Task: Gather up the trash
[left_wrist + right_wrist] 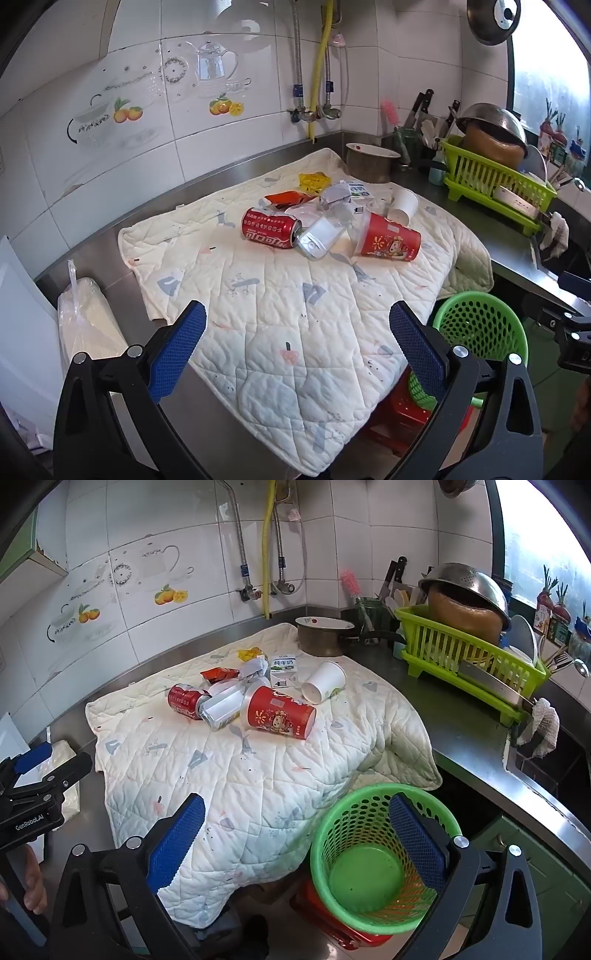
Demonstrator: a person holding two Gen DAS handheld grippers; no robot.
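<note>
A pile of trash lies on a quilted cream cloth (280, 325) (236, 786): a red cola can (269, 228) (183, 700), a silver can (318, 238) (223, 708), a red paper cup (390, 239) (281, 712), a white paper cup (403, 206) (325, 682), a milk carton (283, 666), a red wrapper (290, 198) and a yellow wrapper (314, 181). A green mesh basket (376, 853) (480, 325), empty, stands below the counter edge. My left gripper (297, 349) is open and empty over the near cloth. My right gripper (297, 834) is open and empty above the basket's left rim.
A green dish rack (491, 177) (469, 657) with bowls and a metal pot (369, 162) (325, 637) stand at the back right. A sink edge with a rag (539, 723) is at the right. A bagged white block (88, 325) lies at the left. A red stool (332, 923) holds the basket.
</note>
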